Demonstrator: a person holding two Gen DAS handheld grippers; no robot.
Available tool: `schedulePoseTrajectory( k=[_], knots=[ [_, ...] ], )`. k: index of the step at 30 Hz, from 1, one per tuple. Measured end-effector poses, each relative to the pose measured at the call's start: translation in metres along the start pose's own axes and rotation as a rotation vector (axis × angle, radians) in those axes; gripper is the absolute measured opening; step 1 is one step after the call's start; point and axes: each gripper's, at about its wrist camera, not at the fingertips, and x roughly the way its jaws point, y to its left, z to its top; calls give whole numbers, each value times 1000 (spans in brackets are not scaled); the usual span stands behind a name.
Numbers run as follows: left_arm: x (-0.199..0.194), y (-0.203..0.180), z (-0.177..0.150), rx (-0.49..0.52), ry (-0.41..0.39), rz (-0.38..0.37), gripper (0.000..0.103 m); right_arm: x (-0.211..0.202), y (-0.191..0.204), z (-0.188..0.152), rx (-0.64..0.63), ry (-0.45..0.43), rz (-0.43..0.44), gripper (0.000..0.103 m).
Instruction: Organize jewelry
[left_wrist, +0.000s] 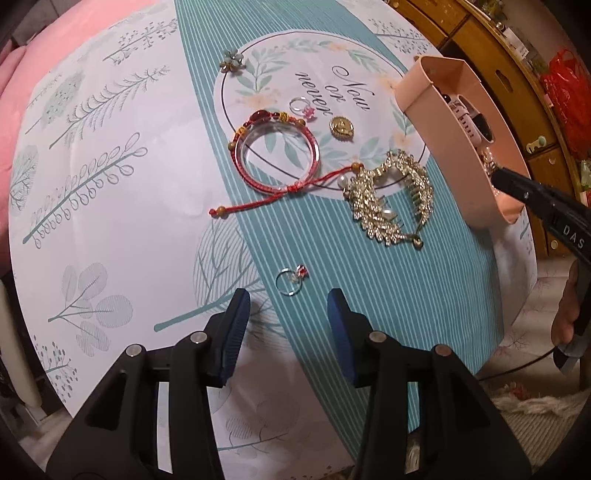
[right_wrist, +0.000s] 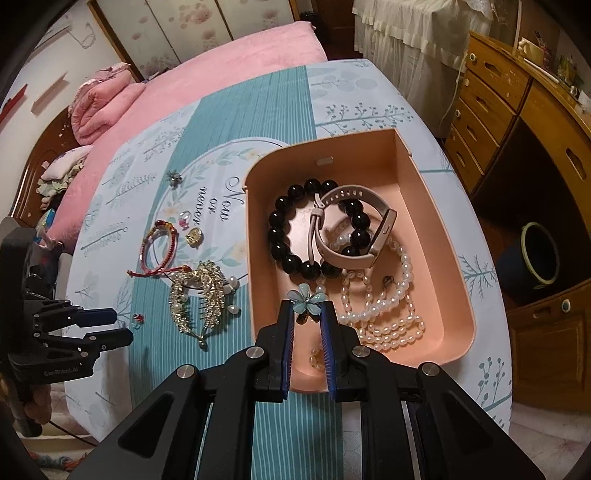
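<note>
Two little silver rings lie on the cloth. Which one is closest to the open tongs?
The thin silver ring with the red stone, alone on the teal stripes just ahead of the left tongs. The other silver ring, pink-stoned, lies farther off inside the printed circle beside the red cord bracelet.

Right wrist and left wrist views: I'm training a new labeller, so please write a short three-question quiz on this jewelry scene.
1. True or false: the right gripper is shut on a blue flower piece over the pink tray.
2. Which item lies on the cloth just ahead of the open left gripper?
A) small ring with a red stone
B) black bead bracelet
C) pearl strand
3. In a few words: where is the watch?

Key: 1 true; 2 A; 3 in the pink tray.
</note>
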Motion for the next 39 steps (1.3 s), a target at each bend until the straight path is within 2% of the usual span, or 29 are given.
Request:
schedulePoseTrajectory(
  k=[8,11,16,20,21,25,31,39],
  knots=[
    [6,-14,5,48,-39,45,40,3,3,-1,8,-2,-3,14],
    [7,-22,9,64,-41,50,31,2,3,-1,11,2,-5,14],
    [10,-24,14,56,-33,56,24,1,1,-2,22,5,10,15],
    [14,-26,17,51,-27,65,23,-2,0,-3,17,-2,4,16],
    [15,-26,15,53,-27,68,23,-2,-1,-3,17,0,4,16],
    [16,-28,14,49,-30,77,23,-4,-4,-3,33,-1,12,32],
    [19,-30,14,47,-39,99,6,-6,-6,-4,34,-10,5,32],
    [11,-20,6,21,-57,103,6,-9,-5,-5,22,-21,8,32]
  ],
)
